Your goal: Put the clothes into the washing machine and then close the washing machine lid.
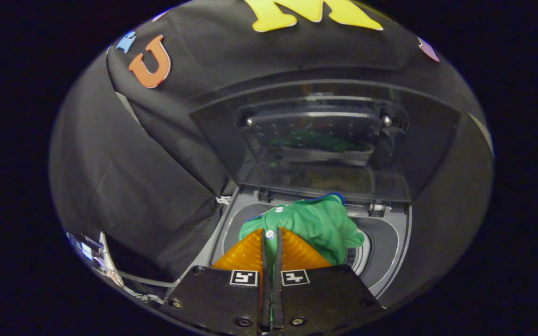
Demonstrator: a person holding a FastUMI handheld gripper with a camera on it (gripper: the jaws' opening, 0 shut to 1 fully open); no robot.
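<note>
The shirt is soft green knit cloth, matt, creased into folds, with small pale glossy buttons and a blue trim at its collar. A strip of it is pinched between the two ribbed, faintly shiny fingers of the claw, which press tight against it. The washing machine has a smooth grey plastic top with a dull sheen. Its raised lid is dark, glossy, see-through plastic that mirrors the green cloth, with two bright metal screws. The booth wall is matt black wrinkled cloth.
</note>
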